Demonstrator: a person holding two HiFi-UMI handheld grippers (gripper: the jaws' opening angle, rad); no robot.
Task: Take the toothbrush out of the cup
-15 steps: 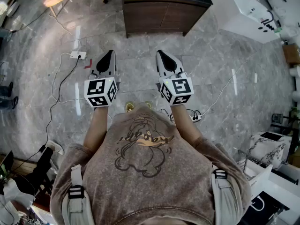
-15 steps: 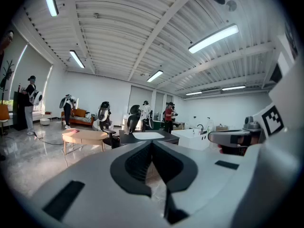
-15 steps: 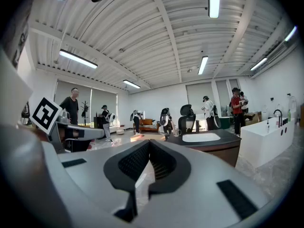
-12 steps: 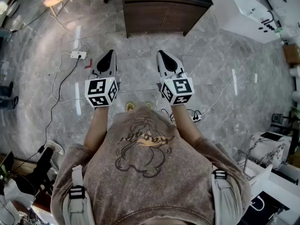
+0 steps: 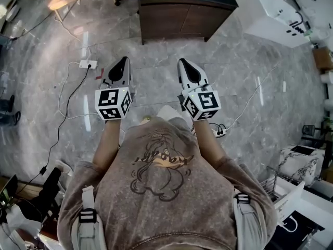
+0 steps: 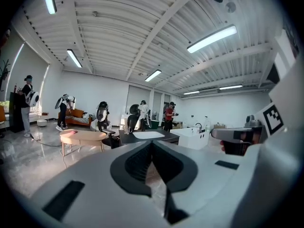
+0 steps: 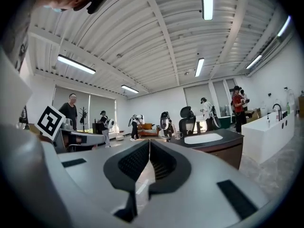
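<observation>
jaws of left gripper point(image 5: 123, 60) and right gripper point(image 5: 182, 62) both together, over floor point(image 5: 152, 79)

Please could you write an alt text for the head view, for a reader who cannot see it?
Seen from above, a person in a brown sweatshirt holds the left claw and the right claw side by side, both shut and empty, over a grey stone floor. A dark wooden cabinet stands ahead.
</observation>
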